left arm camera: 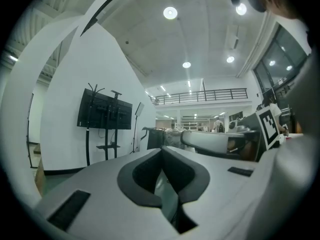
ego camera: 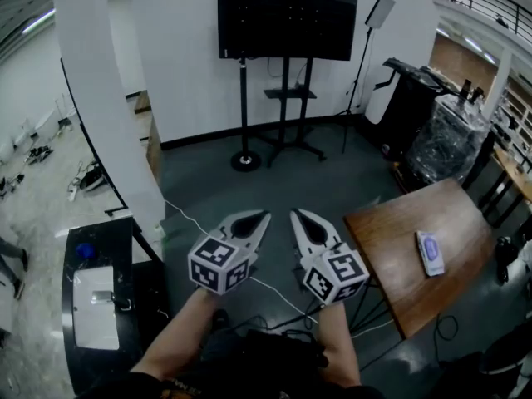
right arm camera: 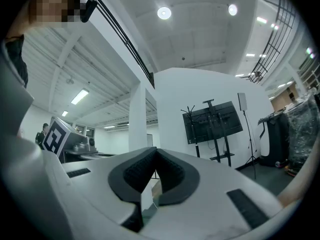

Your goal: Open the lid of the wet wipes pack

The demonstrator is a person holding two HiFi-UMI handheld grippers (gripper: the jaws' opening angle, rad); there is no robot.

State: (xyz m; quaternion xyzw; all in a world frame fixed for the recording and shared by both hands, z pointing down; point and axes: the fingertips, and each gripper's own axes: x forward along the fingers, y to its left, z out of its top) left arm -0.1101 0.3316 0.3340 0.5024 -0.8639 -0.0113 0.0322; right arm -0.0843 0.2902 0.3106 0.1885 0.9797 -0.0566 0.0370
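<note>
The wet wipes pack (ego camera: 430,253), a small pale blue-and-white packet, lies flat on the brown wooden table (ego camera: 391,239) at the right of the head view. Both grippers hang side by side in mid-air over the floor, left of the table and well apart from the pack. My left gripper (ego camera: 263,217) is shut with nothing in it, and my right gripper (ego camera: 296,214) is shut and empty too. In the left gripper view the jaws (left arm camera: 161,150) meet at the tip, with the right gripper (left arm camera: 215,141) beside them. The right gripper view shows its jaws (right arm camera: 155,150) closed, facing the room.
A black screen on a stand (ego camera: 287,19) stands ahead against the white wall. A white pillar (ego camera: 108,98) rises at the left, with a black cart (ego camera: 100,306) below it. A plastic-wrapped load (ego camera: 449,140) sits beyond the table. Cables trail over the dark floor.
</note>
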